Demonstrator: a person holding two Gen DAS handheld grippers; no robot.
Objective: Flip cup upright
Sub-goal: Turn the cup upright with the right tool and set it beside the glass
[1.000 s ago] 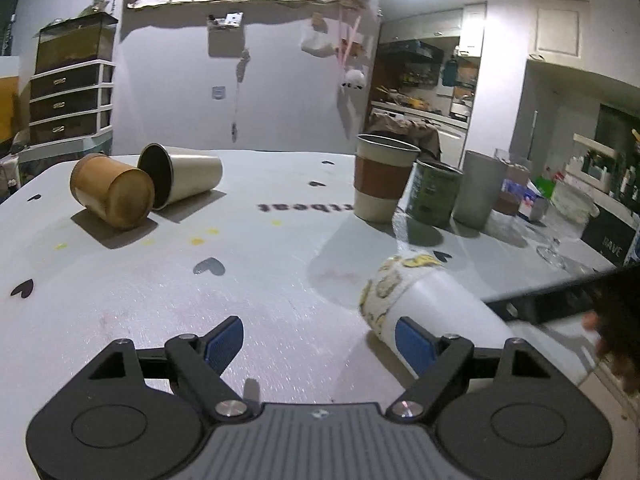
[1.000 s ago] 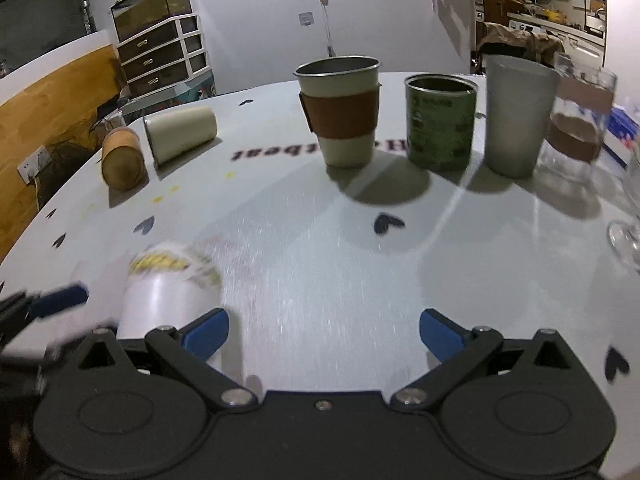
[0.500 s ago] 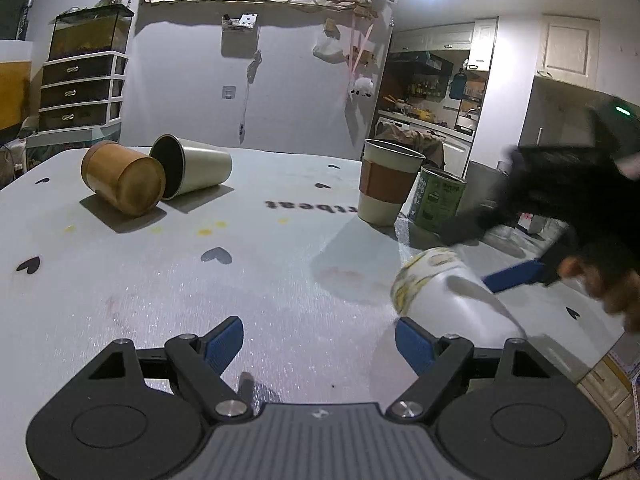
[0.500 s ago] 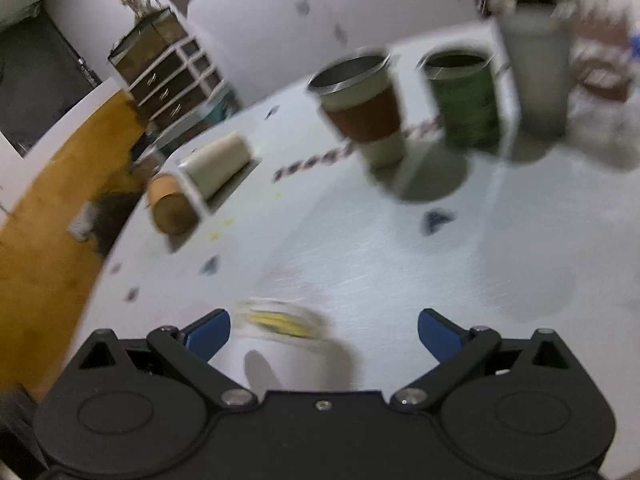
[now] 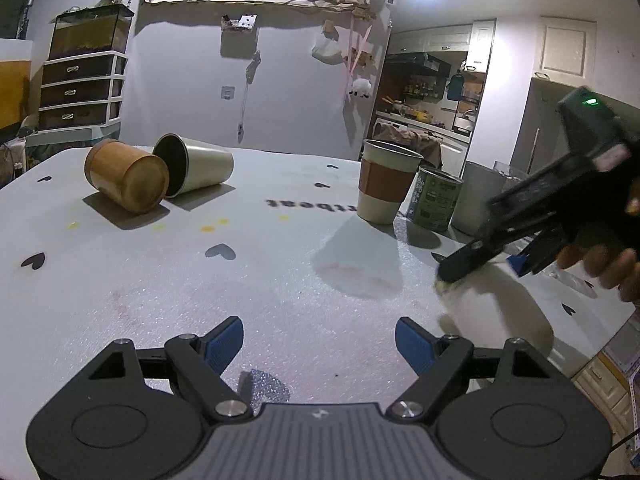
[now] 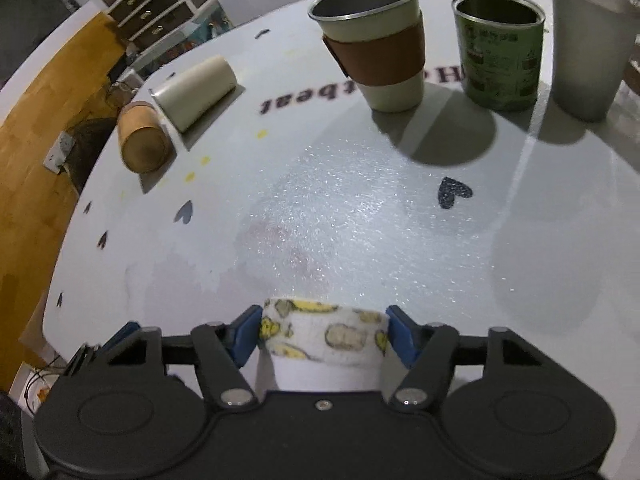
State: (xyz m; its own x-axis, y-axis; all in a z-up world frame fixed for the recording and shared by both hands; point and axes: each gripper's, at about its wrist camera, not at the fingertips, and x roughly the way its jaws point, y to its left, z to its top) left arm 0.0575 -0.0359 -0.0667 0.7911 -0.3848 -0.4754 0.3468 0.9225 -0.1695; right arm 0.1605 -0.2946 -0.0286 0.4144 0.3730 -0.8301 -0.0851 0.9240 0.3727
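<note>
- Since a second ago the right gripper (image 6: 323, 336) has swung over from beside the paper cup (image 6: 324, 340) and come down on it; earlier its jaws were wide with nothing between them, the cup off by its left finger.
- Right jaws now narrow, both blue pads (image 6: 396, 338) against the cup's yellow-patterned band, one each side. Looks like a closed grip.
- Cup sits at the near edge of the surface (image 6: 360, 216), close to the gripper body. Its plain white wall runs back under the gripper. Whether it lies flat or has begun to tip up, cannot tell.
- Left view: the right gripper (image 5: 480, 268) reaches down at a slant over the blurred white cup (image 5: 480, 304), person's hand (image 5: 600, 256) behind it.
- Left gripper (image 5: 319, 342) has drawn back a little; jaws wide, nothing in them, hovering low over bare surface, well apart from the cup.
- Two more cups lie on their sides at the far left, touching or nearly so: tan cup (image 6: 142, 148), cream cup (image 6: 196, 90).
- Sleeved cup (image 6: 376, 46), green tin (image 6: 500, 50) and grey tumbler (image 6: 588, 44) stand upright at the far side.
- Progress, my reading: grasp made, flip not yet finished. Left to do: rotate mouth-up, set down, let go. The tan and cream cups may follow.
</note>
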